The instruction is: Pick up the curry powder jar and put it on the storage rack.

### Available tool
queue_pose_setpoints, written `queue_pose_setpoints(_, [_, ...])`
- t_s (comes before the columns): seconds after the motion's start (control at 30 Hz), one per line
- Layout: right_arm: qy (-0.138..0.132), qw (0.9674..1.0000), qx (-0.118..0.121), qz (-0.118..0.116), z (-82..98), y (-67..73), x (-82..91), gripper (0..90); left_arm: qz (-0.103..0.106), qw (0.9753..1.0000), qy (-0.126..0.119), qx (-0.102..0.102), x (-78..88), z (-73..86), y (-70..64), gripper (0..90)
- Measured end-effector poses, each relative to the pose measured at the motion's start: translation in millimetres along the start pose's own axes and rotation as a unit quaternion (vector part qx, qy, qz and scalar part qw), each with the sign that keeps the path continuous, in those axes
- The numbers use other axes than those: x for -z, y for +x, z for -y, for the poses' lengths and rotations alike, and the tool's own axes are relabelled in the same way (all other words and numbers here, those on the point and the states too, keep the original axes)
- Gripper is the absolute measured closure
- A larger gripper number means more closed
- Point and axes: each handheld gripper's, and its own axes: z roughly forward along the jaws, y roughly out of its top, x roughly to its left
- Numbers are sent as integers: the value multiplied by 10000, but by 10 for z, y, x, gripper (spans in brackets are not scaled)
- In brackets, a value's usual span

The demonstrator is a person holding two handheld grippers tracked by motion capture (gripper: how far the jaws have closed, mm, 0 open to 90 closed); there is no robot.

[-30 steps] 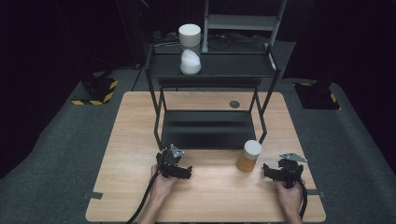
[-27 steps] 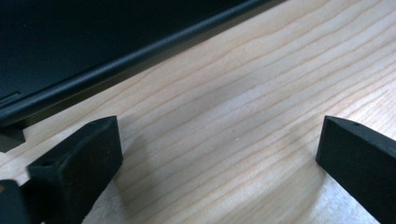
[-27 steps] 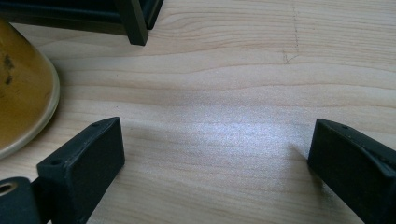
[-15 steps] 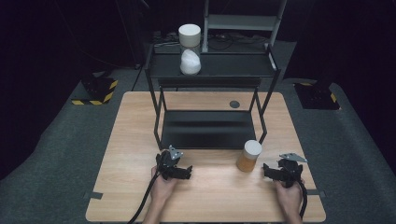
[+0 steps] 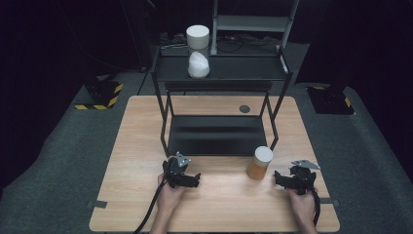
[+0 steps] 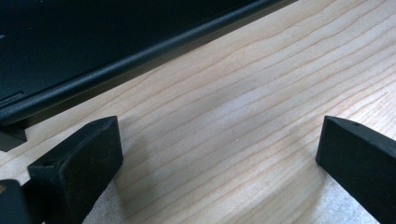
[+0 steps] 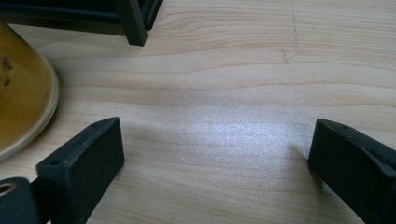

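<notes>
Amber jar (image 5: 259, 164) bears no readable label; jaws apart.

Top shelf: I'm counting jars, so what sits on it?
On the top shelf stands one jar, white lid, white contents in its lower part. Its base and the shelf behind it are hidden.

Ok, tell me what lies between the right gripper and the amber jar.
Nothing: in the high view a bare strip of wooden table separates the right gripper from the amber jar; the right gripper view shows open fingers over bare wood.

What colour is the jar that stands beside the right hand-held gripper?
The jar is amber with a pale lid, best seen in the high view.
</notes>
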Motion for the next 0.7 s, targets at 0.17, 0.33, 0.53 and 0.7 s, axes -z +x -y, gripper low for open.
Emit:
queue_pose_setpoints(0.17, [9, 10000, 42, -40, -3, -18, -1, 23, -1, 10000, 0, -5, 0, -1, 1, 5])
queue_pose_setpoints(0.33, [105, 9996, 172, -174, -46, -84, 8, 22, 0, 10000, -1, -1, 0, 0, 1, 5])
queue_pose_setpoints(0.53, [182, 9986, 310, -396, -76, -158, 59, 13, -1, 10000, -2, 4, 0, 0, 0, 5])
queue_pose_setpoints(0.7, [252, 9961, 483, -694, -116, -233, 131, 12, -1, 10000, -2, 5, 0, 1, -1, 5])
